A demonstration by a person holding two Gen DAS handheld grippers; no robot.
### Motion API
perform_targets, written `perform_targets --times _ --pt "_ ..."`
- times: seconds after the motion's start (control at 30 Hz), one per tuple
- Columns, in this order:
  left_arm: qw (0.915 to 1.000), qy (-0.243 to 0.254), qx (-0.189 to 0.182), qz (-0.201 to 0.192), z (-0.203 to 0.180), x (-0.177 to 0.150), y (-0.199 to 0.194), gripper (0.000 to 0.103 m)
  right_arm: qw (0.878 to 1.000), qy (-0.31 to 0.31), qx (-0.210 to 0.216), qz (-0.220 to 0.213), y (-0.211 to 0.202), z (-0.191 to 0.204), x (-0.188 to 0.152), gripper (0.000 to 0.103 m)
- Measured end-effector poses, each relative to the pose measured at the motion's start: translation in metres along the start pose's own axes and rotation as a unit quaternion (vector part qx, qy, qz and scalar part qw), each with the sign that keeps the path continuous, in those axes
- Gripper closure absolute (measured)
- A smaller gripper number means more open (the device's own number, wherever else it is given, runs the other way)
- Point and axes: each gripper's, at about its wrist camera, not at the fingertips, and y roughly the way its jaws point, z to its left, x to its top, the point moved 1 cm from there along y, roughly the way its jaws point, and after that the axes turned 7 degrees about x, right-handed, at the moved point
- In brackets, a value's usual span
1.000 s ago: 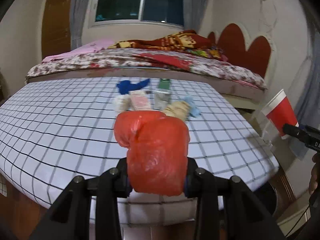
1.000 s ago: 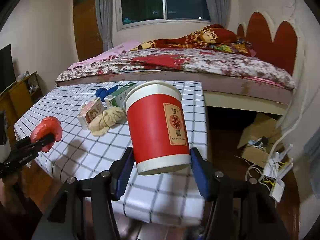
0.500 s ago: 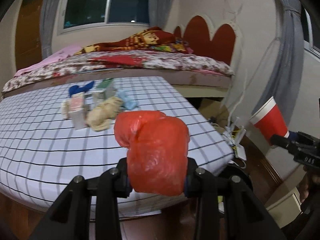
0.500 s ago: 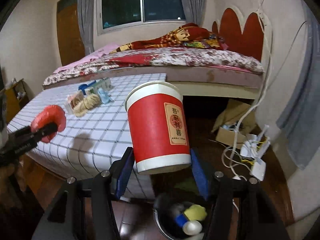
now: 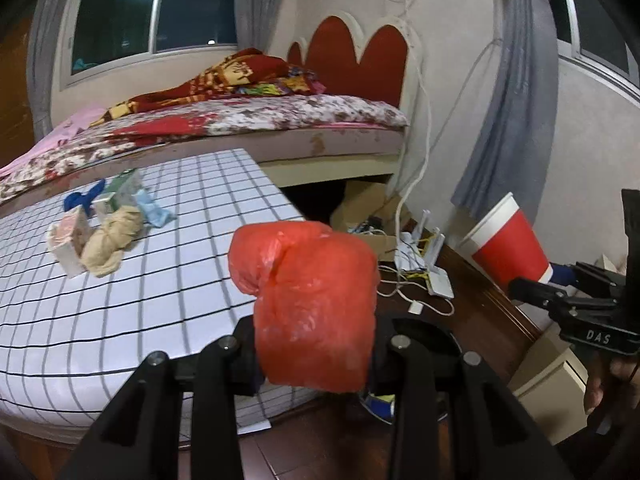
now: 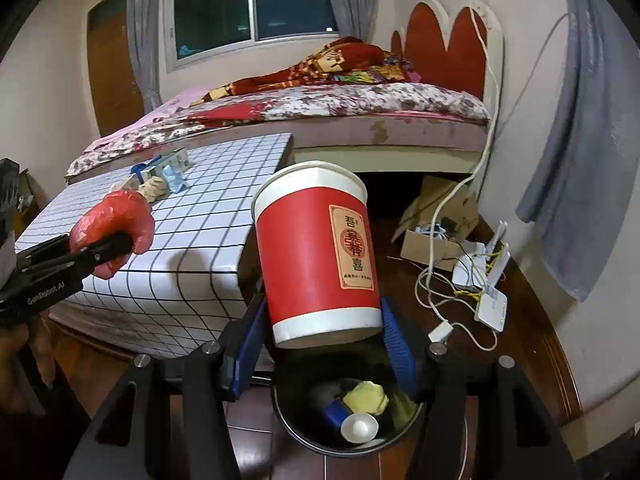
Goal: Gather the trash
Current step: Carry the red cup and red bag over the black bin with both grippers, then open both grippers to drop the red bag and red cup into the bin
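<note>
Beside the checkered worktop [image 5: 120,288], our left gripper [image 5: 312,354] clamps a red plastic bag [image 5: 312,300]; our right gripper [image 6: 324,344] grasps a red paper cup [image 6: 320,256] above the bin [image 6: 292,420].

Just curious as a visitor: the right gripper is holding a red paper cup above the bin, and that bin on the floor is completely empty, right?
Not quite. The right gripper does hold the red paper cup above the bin, but the bin already holds trash, as the right wrist view shows.

Bin [image 6: 304,436] mouth open below; table [image 6: 224,248] corner crowds left, cables [image 6: 432,276] right.
</note>
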Motion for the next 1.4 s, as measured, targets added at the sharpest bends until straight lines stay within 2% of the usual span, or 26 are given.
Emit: perform_targets --times 0.37,0.63,0.9,1.13,1.23,1.27,1.3,1.4 --pt "0.9977 0.031 -0.047 0.037 -0.055 -0.017 0.017 0.065 0.999 0.031 -0.026 0.028 0.005 -0.030 -0.024 0.045" --pt "0.9912 0.056 -0.091 0.079 -0.089 -0.035 0.039 0.065 0.996 0.052 -0.038 0.057 0.014 -0.052 -0.045 0.045" --pt "0.9854 0.066 -0.106 0.116 -0.106 -0.058 0.065 0.065 0.992 0.057 -0.032 0.106 0.040 -0.064 -0.070 0.045" --pt "0.9837 0.051 -0.107 0.135 -0.106 -0.065 0.082 0.065 0.988 0.055 -0.023 0.144 0.070 -0.068 -0.079 0.045" --pt "0.9817 0.037 -0.122 0.142 -0.107 -0.065 0.091 0.058 0.987 0.038 -0.022 0.156 0.085 -0.067 -0.082 0.042" --pt "0.9805 0.030 -0.129 0.145 -0.107 -0.066 0.095 0.038 0.985 0.031 -0.032 0.168 0.091 -0.067 -0.085 0.028" --pt "0.9810 0.021 -0.117 0.153 -0.106 -0.068 0.100 0.020 0.982 0.024 -0.049 0.178 0.098 -0.069 -0.088 0.016" --pt "0.9803 0.017 -0.104 0.167 -0.104 -0.072 0.107 0.016 0.975 0.024 -0.079 0.205 0.109 -0.077 -0.098 0.016"
